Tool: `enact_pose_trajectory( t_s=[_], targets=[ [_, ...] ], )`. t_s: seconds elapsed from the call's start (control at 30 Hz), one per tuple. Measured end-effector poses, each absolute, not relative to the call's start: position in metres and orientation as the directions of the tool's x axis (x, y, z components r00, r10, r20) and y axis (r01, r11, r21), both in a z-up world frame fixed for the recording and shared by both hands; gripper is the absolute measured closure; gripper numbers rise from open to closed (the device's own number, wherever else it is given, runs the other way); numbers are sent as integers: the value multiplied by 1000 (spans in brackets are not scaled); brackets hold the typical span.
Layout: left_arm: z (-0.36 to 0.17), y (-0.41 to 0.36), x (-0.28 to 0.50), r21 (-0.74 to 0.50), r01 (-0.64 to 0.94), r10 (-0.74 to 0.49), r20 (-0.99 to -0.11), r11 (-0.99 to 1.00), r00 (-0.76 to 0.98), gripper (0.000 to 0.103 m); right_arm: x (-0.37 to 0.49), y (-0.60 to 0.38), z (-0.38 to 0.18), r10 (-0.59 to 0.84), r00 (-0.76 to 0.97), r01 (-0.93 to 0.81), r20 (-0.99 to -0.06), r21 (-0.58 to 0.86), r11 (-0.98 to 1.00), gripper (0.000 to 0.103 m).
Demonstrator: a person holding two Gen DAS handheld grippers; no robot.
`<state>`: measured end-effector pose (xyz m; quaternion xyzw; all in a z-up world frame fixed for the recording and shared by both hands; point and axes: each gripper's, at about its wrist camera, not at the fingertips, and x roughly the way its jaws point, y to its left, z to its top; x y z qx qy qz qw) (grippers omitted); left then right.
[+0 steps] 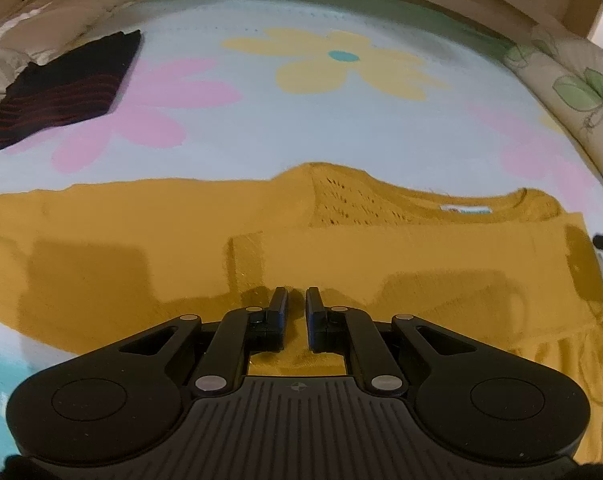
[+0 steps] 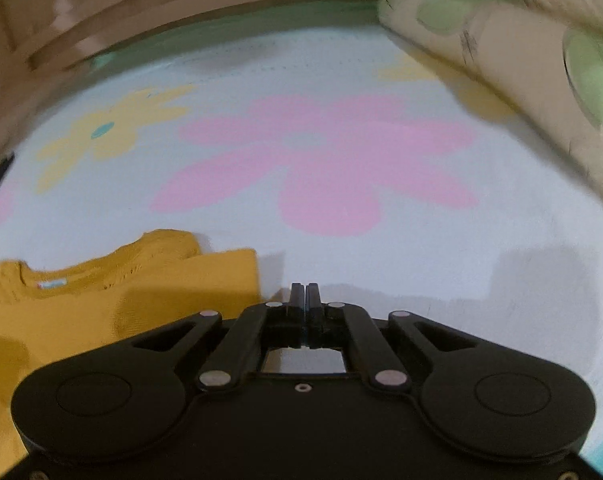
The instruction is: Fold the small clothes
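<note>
Mustard knit sweater (image 1: 141,248) is lying flat on the bed sheet (image 1: 301,120), which is pale blue and printed with pink and yellow flowers. The collar with its small white label (image 1: 466,210) is sitting toward the right in the left wrist view. One sleeve or side panel is already lying folded across the body, so the fold appears partly made.

Left hand-held gripper (image 1: 296,300) is hovering low over the sweater's near edge, its fingers standing a narrow gap apart. Whether a pinch of knit is sitting between them, I cannot tell; nothing visible is caught there.

Right hand-held gripper (image 2: 305,294) is sitting off the garment over bare sheet, just beside the sweater's (image 2: 101,312) right edge. Its fingers are pressed together with nothing between them. That view is motion-blurred.

A folded dark garment with red stripes (image 1: 61,88) is resting well apart at the far left, near a pale pillow (image 1: 5,60). A leaf-print cushion (image 1: 581,88) is lying along the right side.

Judgement: a folding step is in progress, likely between side fold and the lengthwise fold. The next move probably calls for both grippers spreading wider and taking the near hem at two points. The loose knit may slump or drag the folded panel out of line.
</note>
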<state>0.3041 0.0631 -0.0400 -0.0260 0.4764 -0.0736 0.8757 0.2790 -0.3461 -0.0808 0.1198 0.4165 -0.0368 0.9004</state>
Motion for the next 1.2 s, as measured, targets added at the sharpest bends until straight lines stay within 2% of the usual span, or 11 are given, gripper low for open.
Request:
enact_pose_trajectory(
  t_s=[0.1,0.17,0.2,0.4,0.43,0.6,0.8,0.9,0.97,1.1,1.2],
  targets=[
    [-41,62,302,-115,107,-155,-832,988,533,94,274,-364,-77,160,695,163,-701,370,914,78],
    [-42,63,302,-117,102,-154,-835,988,529,94,274,-367,-77,206,713,155,-670,437,886,37],
    [-42,64,301,-118,100,-154,-835,988,528,94,276,-366,-78,227,716,139,-660,454,880,33],
    [-44,67,304,-117,87,-145,-841,989,521,94,290,-343,-92,239,690,87,-683,406,910,43],
    [-44,67,304,-119,84,-145,-841,989,522,94,292,-339,-92,265,673,67,-691,413,908,95],
    [-44,63,306,-129,90,-157,-839,988,521,94,288,-310,-57,65,717,-18,-694,75,997,94],
    [-47,57,305,-129,110,-168,-840,985,515,93,294,-321,-76,-2,691,53,-722,49,997,94],
    [-46,58,305,-141,96,-171,-841,985,513,93,296,-322,-77,-4,688,94,-725,84,992,81],
    [-44,61,305,-166,92,-190,-839,982,511,93,294,-321,-68,-8,703,105,-711,93,990,46],
    [-46,72,307,-289,68,-285,-825,955,489,92,279,-316,-43,-6,719,85,-694,80,993,30],
    [-52,81,305,-419,41,-389,-797,907,462,67,264,-311,-38,8,688,84,-725,90,992,15]
  ],
)
